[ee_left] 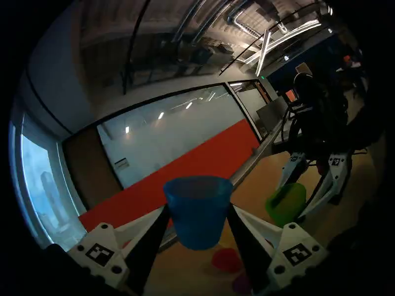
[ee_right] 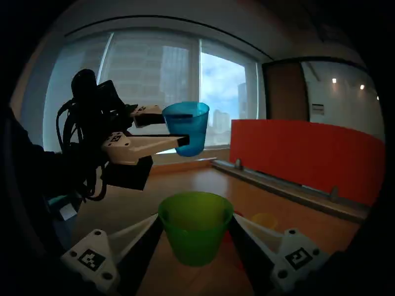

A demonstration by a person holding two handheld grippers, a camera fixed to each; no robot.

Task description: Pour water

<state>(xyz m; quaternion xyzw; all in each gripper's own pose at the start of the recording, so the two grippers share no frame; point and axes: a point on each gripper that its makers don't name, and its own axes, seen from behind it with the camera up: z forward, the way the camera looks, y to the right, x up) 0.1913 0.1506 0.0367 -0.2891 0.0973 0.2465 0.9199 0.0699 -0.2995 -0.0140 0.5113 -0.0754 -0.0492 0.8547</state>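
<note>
Blue cup (ee_left: 198, 217) clamped in left gripper (ee_left: 198, 209), higher than green cup (ee_right: 195, 232) clamped in right gripper (ee_right: 195, 218); rims well apart

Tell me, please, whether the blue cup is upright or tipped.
Roughly upright: in the right gripper view the blue cup, clamped by the left gripper, has its rim on top and nearly level.

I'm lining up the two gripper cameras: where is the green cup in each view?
Left gripper view: green cup right of centre, farther off, between the right gripper's fingers.
Right gripper view: green cup bottom centre, between that gripper's own fingers.
Shared landmark: the red panel; also the blue cup held by the left gripper.
</note>
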